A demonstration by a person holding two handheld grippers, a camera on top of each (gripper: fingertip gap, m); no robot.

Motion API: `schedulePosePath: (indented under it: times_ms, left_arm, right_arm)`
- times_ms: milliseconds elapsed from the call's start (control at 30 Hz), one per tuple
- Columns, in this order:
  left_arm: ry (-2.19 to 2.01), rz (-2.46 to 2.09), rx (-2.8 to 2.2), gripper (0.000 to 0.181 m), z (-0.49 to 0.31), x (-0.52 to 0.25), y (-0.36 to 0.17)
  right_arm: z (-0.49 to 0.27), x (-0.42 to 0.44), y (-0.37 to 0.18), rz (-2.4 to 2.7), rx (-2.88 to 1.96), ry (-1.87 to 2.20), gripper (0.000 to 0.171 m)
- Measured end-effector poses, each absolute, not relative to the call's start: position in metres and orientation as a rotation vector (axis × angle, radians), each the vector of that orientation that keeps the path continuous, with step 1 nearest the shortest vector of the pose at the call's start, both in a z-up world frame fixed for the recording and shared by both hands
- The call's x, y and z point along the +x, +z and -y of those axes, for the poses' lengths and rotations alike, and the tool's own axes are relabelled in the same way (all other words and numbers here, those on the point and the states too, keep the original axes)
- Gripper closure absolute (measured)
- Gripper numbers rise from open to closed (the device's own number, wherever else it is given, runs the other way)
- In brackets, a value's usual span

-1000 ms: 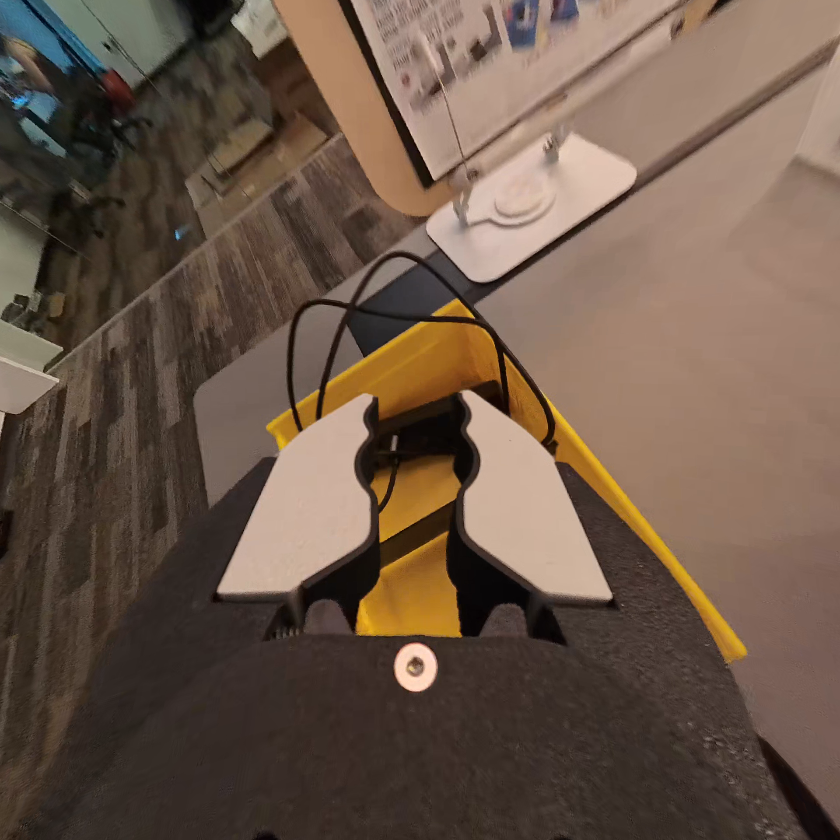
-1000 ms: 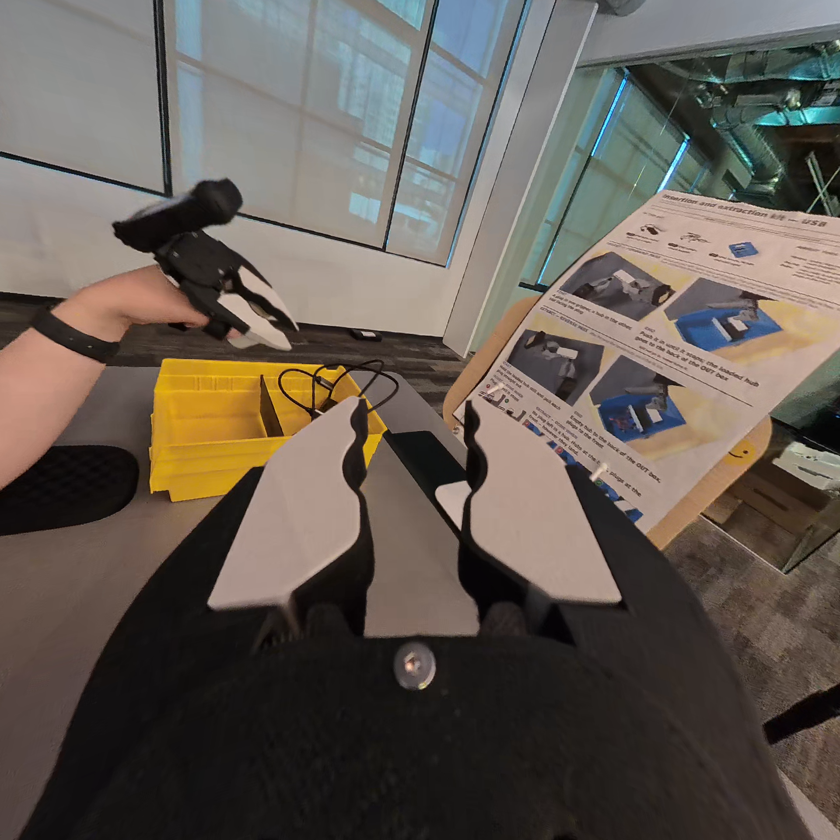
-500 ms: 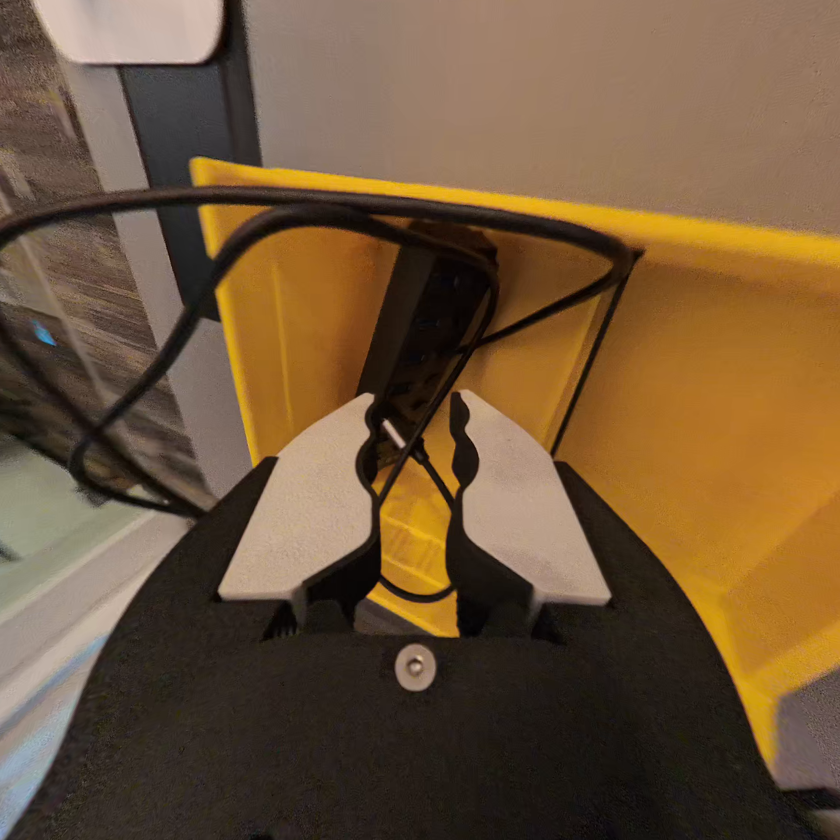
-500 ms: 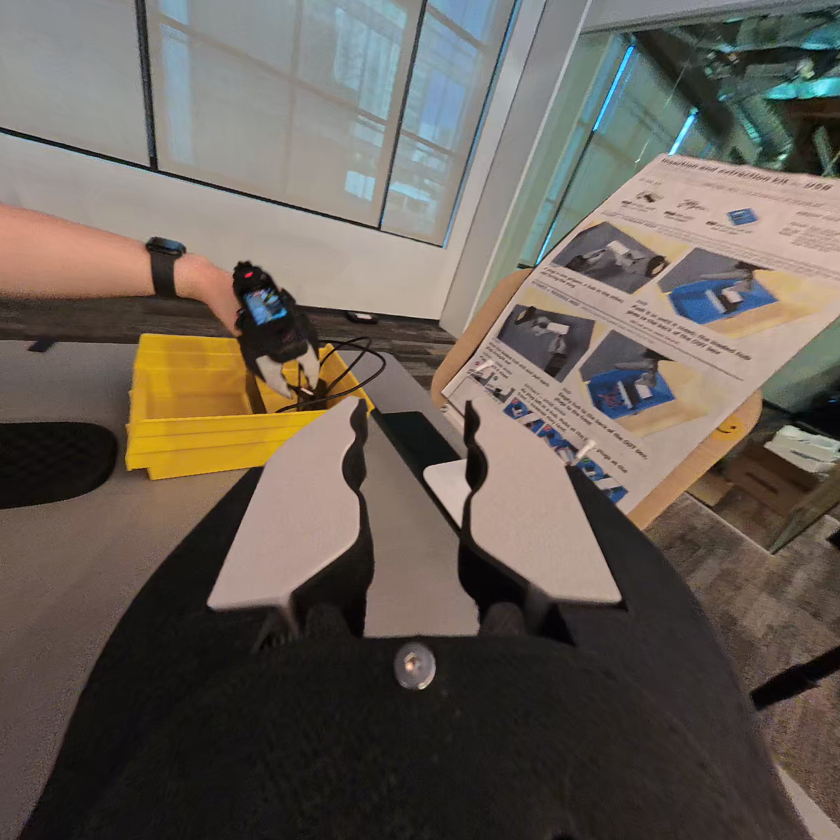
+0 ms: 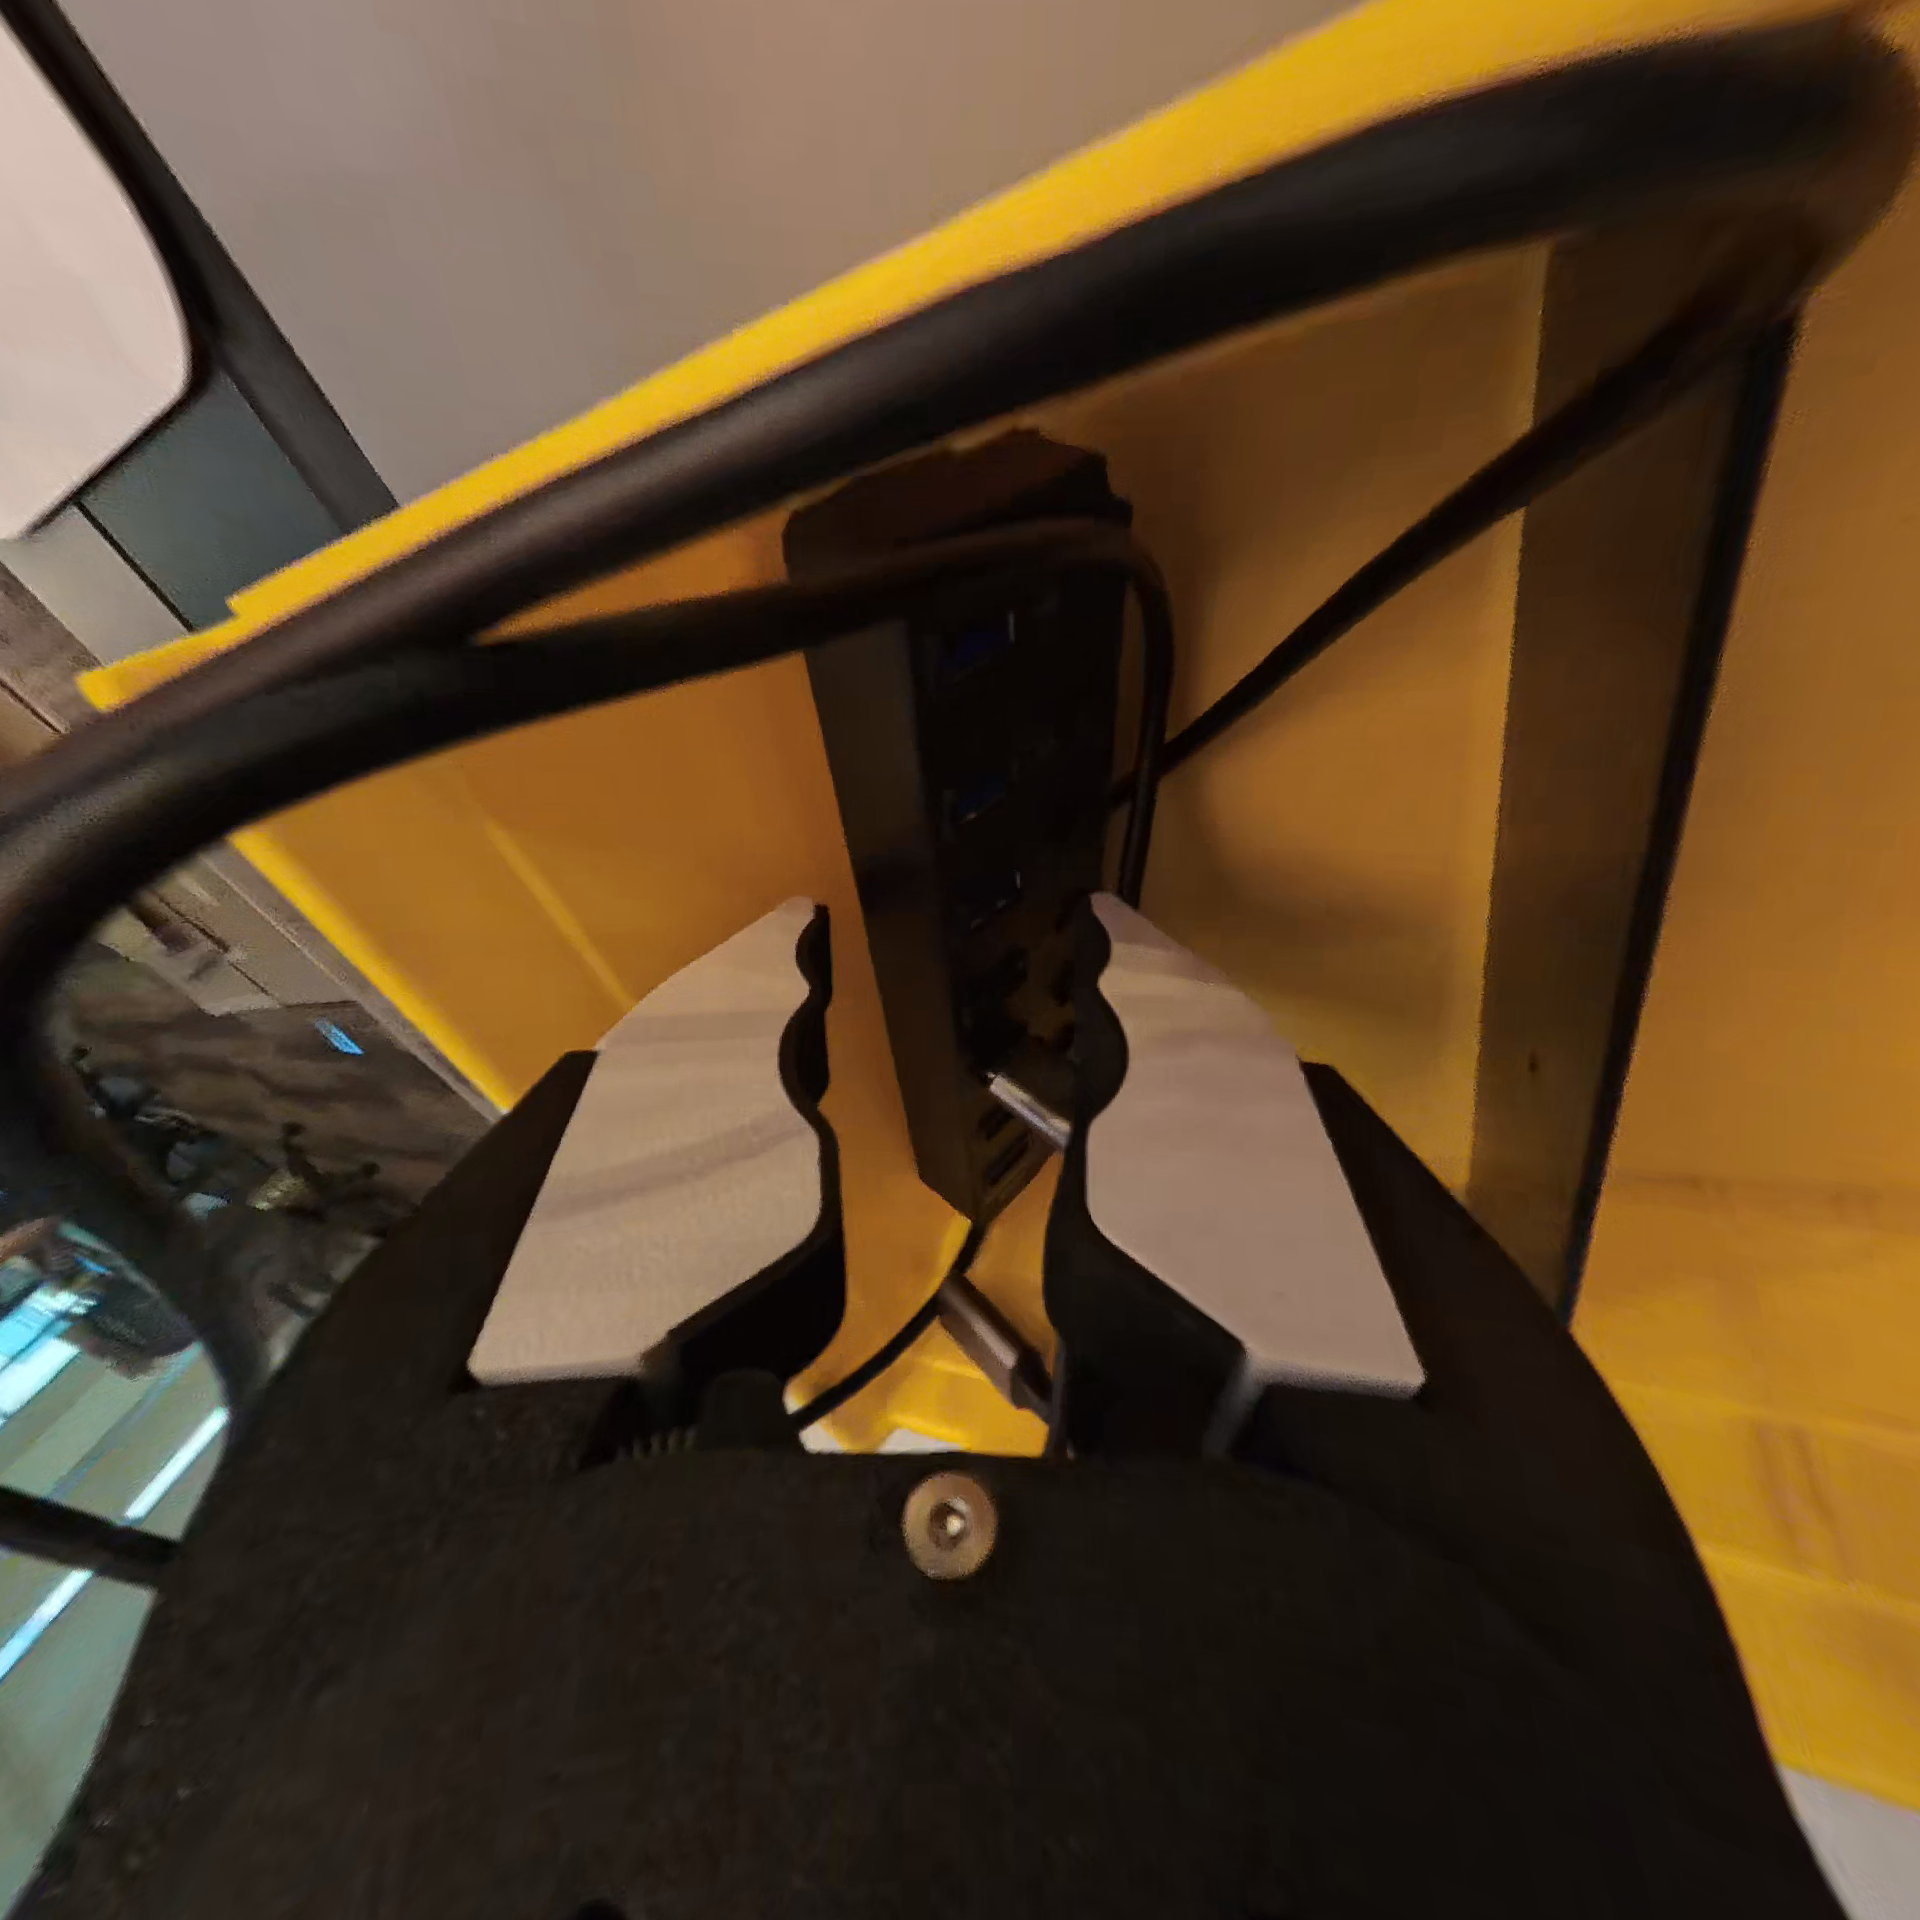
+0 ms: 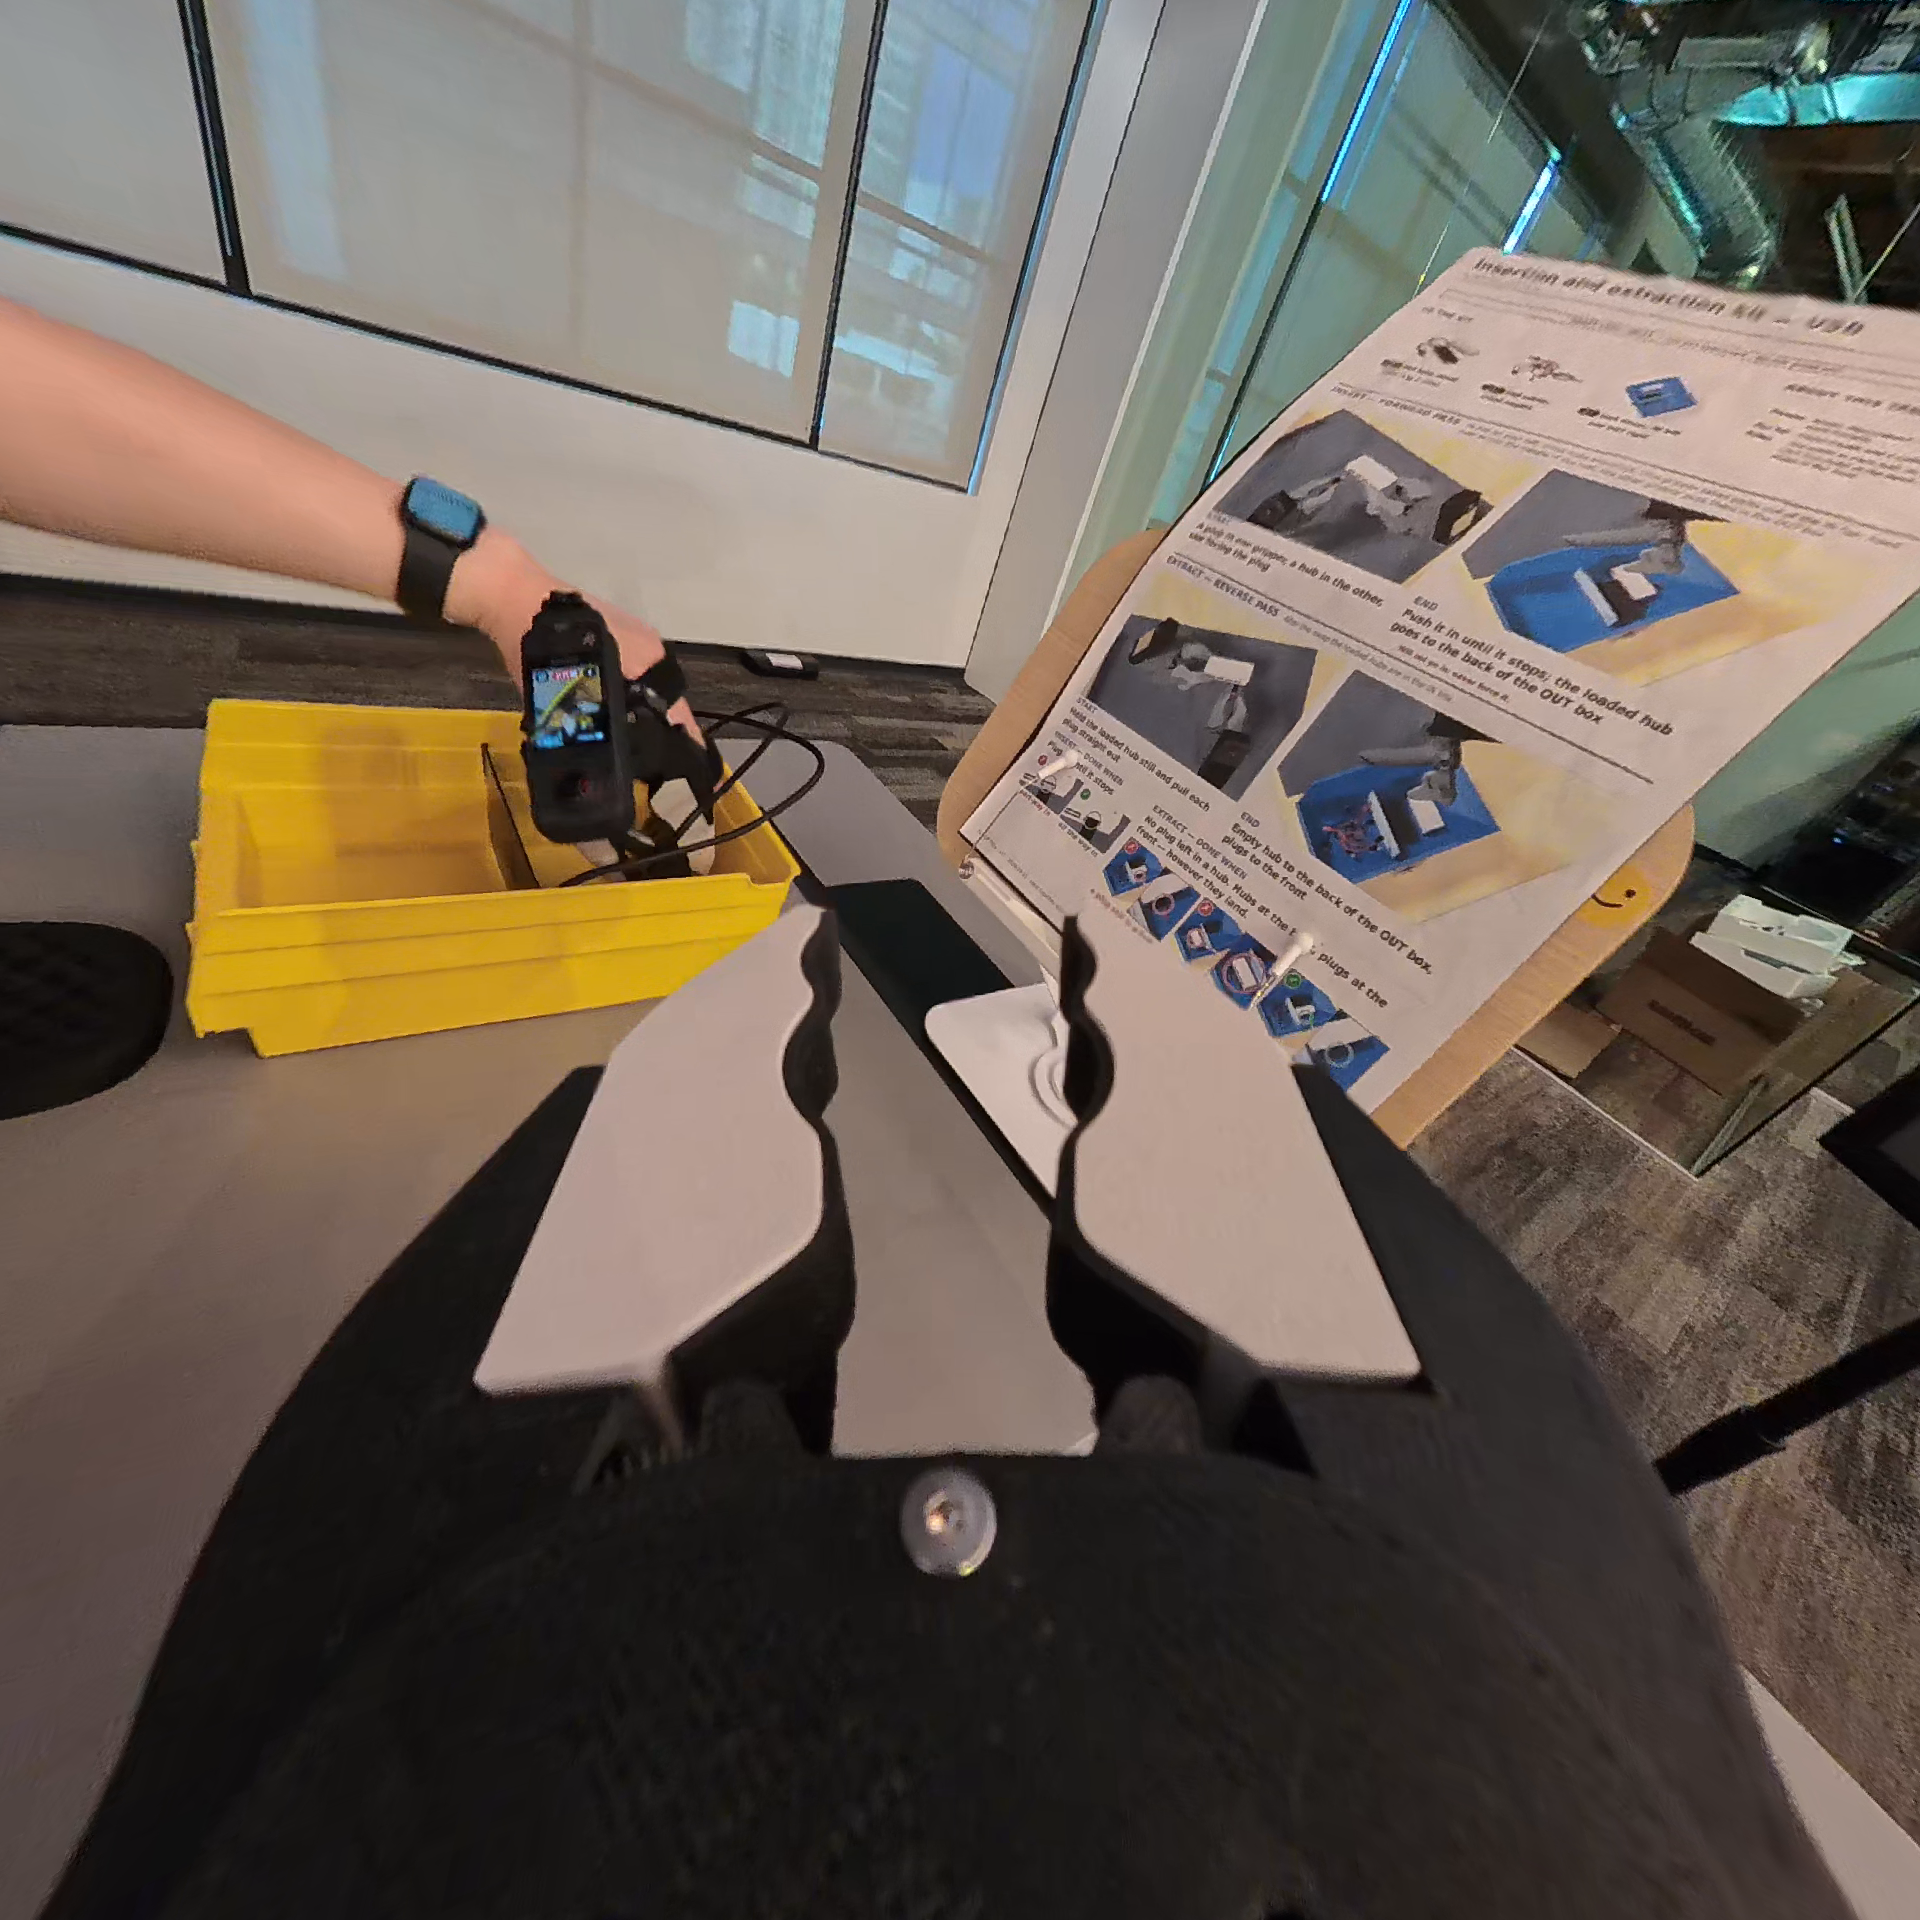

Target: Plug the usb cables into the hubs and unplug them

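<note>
Left gripper (image 5: 956, 1023) of mine reaches into the yellow bin (image 5: 623, 883), jaws apart astride the black USB hub (image 5: 966, 831) leaning on its wall, ready to lift it, while my right gripper (image 6: 945, 1023) waits open and empty above the worktop (image 6: 208, 1195).

I count two grippers: my left gripper (image 5: 951, 940) and my right gripper (image 6: 945, 935). I see one yellow bin (image 6: 416, 935) on one grey table (image 6: 260, 1195). The bin has one divider (image 6: 504, 821), so it has two parts. In one part I see one black hub (image 5: 977, 831). I count two silver plugs (image 5: 1029, 1112) near it, and black cables (image 5: 935, 343) that loop too much for me to count. I see one poster (image 6: 1455, 665), one black pad (image 6: 73, 1008) and one watch (image 6: 436, 540).
</note>
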State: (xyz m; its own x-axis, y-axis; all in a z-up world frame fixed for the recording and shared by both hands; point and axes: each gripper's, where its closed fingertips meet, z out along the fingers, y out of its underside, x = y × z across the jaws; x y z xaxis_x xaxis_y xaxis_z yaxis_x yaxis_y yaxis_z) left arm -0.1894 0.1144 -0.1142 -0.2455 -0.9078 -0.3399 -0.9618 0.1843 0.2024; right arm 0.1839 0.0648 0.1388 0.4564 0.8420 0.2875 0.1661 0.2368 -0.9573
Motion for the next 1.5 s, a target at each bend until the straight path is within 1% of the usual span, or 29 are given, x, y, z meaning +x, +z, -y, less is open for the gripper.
schedulePosePath:
  times_ms: [167, 400, 500, 633, 933, 1100, 1300, 1500]
  left_arm:
    - [0.603, -2.464, -1.785, 0.141, -0.118, -0.200, -0.118]
    - [0.588, -2.582, -1.786, 0.141, -0.118, -0.202, -0.127]
    - [0.566, -2.593, -1.817, 0.143, -0.117, -0.203, -0.128]
    - [0.562, -2.645, -1.863, 0.152, -0.109, -0.207, -0.133]
    - [0.634, -2.562, -1.827, 0.153, -0.111, -0.207, -0.126]
    - [0.665, -2.423, -1.833, 0.153, -0.111, -0.208, -0.100]
    - [0.675, -2.179, -1.819, 0.153, -0.110, -0.192, -0.047]
    - [0.656, -2.116, -1.893, 0.153, -0.090, -0.184, -0.012]
  right_arm:
    - [-0.073, 0.180, 0.126, 1.057, -1.318, 0.544, 0.130]
    - [-0.079, 0.175, 0.113, 1.093, -1.354, 0.498, 0.130]
    - [-0.080, 0.173, 0.110, 1.106, -1.363, 0.482, 0.130]
    - [-0.079, 0.171, 0.107, 1.122, -1.367, 0.477, 0.130]
    - [-0.073, 0.168, 0.104, 1.179, -1.349, 0.447, 0.131]
    - [-0.070, 0.169, 0.107, 1.184, -1.334, 0.453, 0.131]
    - [-0.064, 0.171, 0.116, 1.174, -1.302, 0.476, 0.131]
    - [-0.055, 0.174, 0.124, 1.167, -1.267, 0.511, 0.132]
